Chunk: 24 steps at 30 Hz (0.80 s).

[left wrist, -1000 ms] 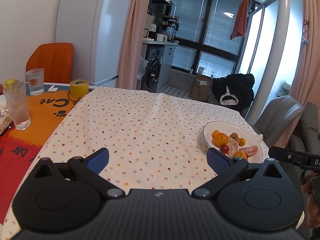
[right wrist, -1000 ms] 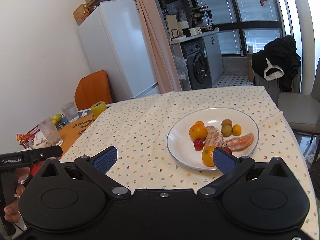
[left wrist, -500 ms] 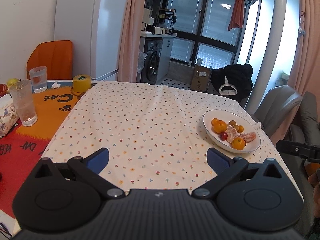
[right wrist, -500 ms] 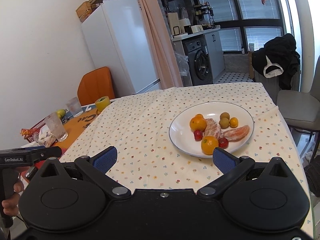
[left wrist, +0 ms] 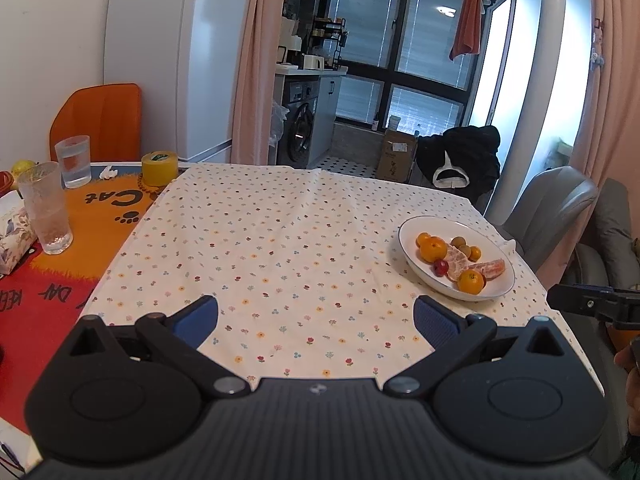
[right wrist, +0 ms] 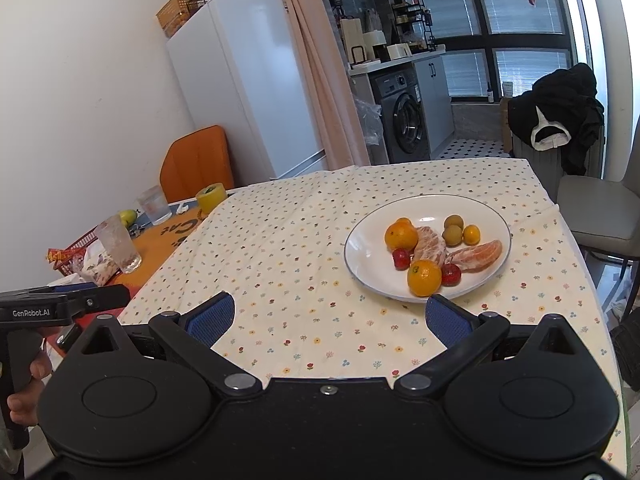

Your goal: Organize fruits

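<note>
A floral tablecloth [right wrist: 304, 248] covers the table. On it, toward the right edge, sits a white plate [right wrist: 368, 252] holding the fruit: oranges [right wrist: 401, 236], peeled segments [right wrist: 480, 254], small red fruits [right wrist: 401, 259]. Both grippers, left [left wrist: 316, 316] and right [right wrist: 330, 316], hover near the table's front, jaws spread wide, holding nothing.

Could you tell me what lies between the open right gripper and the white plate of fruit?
Nothing but bare flower-print tablecloth: in the right wrist view, the right gripper hovers open just short of the white round plate, its right fingertip near the rim.
</note>
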### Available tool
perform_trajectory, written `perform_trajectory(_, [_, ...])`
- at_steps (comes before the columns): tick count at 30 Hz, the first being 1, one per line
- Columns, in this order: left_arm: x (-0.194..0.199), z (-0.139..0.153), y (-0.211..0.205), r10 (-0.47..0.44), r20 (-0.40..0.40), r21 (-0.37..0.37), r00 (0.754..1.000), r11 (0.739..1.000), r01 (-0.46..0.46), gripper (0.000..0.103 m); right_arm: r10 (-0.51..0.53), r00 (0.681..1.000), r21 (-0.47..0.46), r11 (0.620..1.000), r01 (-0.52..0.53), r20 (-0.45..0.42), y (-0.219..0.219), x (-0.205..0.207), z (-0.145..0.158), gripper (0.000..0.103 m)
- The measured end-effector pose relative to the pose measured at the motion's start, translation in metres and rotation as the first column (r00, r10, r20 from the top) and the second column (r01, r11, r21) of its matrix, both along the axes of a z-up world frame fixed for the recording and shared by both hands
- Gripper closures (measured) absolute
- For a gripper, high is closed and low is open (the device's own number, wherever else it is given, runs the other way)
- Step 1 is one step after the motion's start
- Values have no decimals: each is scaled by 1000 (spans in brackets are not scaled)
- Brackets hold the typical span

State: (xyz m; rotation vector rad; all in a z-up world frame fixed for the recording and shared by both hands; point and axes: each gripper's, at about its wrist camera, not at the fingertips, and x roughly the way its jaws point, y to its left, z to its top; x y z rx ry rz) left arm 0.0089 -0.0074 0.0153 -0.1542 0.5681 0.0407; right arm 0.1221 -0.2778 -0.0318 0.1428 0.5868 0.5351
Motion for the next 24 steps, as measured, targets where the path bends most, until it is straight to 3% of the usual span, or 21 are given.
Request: perform_trajectory(24, [-1, -1, -1, 2, -6, -2, 1000, 1000, -2, 0, 29, 999, -19, 999, -29, 17, 9, -2, 3, 0])
